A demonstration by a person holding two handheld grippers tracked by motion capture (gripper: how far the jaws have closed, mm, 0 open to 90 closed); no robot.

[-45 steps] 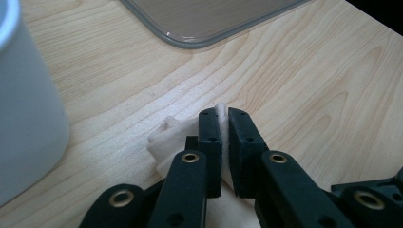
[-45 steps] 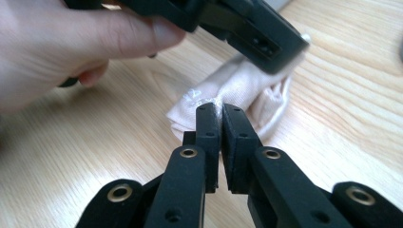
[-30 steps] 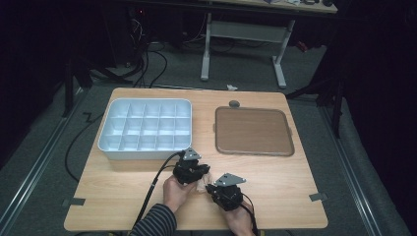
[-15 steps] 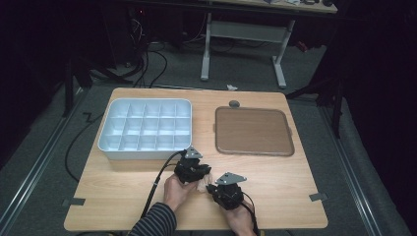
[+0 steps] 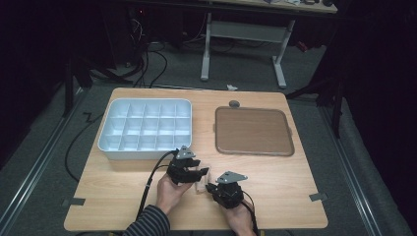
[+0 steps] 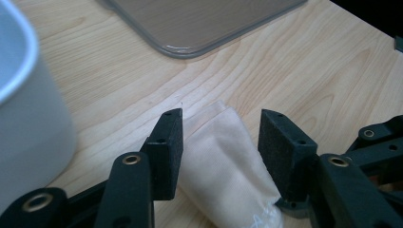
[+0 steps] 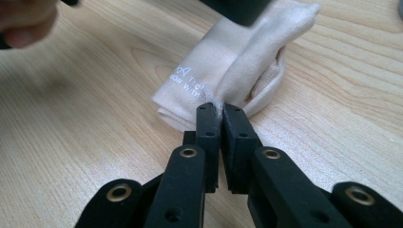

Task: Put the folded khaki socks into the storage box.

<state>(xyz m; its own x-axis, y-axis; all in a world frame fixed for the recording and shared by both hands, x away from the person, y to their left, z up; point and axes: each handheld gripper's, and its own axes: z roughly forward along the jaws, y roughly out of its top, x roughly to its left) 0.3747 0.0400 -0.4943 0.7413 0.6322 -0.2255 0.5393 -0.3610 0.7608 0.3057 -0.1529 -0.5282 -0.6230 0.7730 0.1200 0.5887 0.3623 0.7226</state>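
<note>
Right gripper (image 7: pixel 222 108) pinches the beige cloth (image 7: pixel 237 61) edge to pin it on the surface (image 5: pixel 275 177) near the grey tray (image 5: pixel 145 129), while left gripper (image 6: pixel 221 137), jaws just opening, straddles it untouched.

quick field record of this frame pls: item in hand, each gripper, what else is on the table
item: beige folded cloth, lying on the wooden table
left gripper: open, jaws have just been opening, cloth between them but pads off it
right gripper: shut on an edge of the cloth
white divided tray: far left of the table, compartments look empty
brown flat tray: far right of the table, nothing on it
hands: both near the front edge, close together
</note>
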